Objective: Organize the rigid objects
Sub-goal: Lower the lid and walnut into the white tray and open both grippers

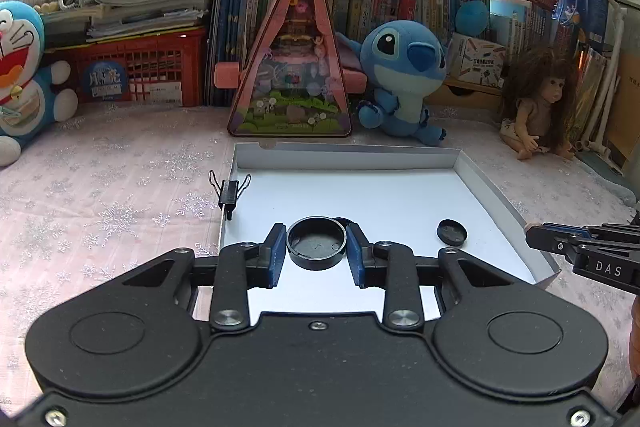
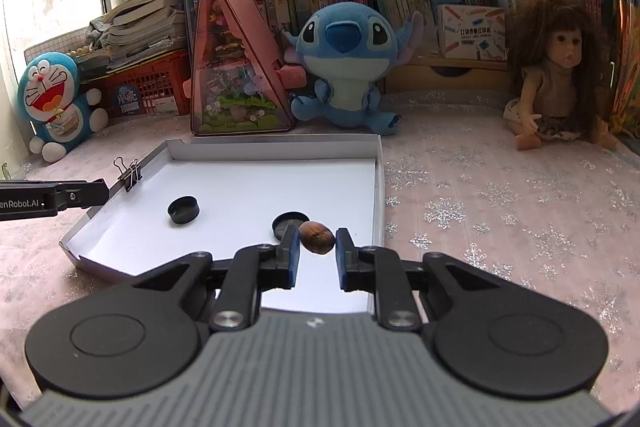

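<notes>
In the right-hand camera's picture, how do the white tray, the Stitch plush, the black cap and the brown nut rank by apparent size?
1. White tray
2. Stitch plush
3. Black cap and brown nut: they look alike, and the nut is nearer the camera, so unranked.

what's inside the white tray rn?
In the white tray: two black caps and a brown nut between the right gripper fingers. A binder clip sits on its rim. The gripper body covers the near edge.

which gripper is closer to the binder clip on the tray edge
Left. In the right wrist view, the left gripper has its tip just beside the binder clip on the white tray wall. The right gripper is at the tray's opposite side, around a brown nut.
</notes>
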Demonstrator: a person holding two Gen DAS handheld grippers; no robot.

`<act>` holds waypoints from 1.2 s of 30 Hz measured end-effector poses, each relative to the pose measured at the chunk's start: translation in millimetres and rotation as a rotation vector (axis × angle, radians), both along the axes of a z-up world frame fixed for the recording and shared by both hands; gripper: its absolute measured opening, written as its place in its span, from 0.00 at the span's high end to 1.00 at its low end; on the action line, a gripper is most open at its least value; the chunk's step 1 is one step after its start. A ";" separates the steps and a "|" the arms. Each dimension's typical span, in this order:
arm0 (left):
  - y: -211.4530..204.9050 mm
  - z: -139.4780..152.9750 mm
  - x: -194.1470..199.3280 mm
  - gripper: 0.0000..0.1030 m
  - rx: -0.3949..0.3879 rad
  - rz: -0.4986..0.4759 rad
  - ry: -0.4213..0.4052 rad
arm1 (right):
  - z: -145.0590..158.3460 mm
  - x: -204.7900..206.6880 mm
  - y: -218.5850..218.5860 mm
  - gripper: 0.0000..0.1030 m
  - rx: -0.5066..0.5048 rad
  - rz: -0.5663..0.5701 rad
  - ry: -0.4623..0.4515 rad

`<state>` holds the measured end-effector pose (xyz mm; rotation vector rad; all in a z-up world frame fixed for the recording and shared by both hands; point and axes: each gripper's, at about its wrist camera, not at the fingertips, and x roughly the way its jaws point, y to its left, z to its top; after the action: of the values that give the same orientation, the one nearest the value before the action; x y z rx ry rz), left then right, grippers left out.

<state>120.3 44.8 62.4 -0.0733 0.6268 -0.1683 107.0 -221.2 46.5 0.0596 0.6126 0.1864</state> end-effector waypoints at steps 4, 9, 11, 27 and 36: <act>-1.6 -6.3 27.9 0.71 0.007 0.002 0.055 | -2.0 35.7 -4.8 0.78 0.056 -0.001 0.115; -0.7 -16.1 58.2 0.71 -0.006 0.027 0.126 | -3.5 66.5 -4.7 0.78 0.080 -0.012 0.205; -1.7 -18.9 65.9 0.71 0.001 0.024 0.138 | -5.7 75.4 -3.8 0.78 0.086 -0.007 0.230; -10.1 -38.9 85.0 0.71 0.020 0.026 0.177 | -17.9 94.7 -1.2 0.78 0.074 -0.033 0.278; -12.5 -42.9 86.4 0.71 0.028 0.023 0.175 | -17.8 90.7 -0.1 0.75 0.082 -0.022 0.254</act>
<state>206.7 32.3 19.5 -0.0687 0.8022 -0.1314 197.8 -221.3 28.8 0.1707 0.8574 0.1839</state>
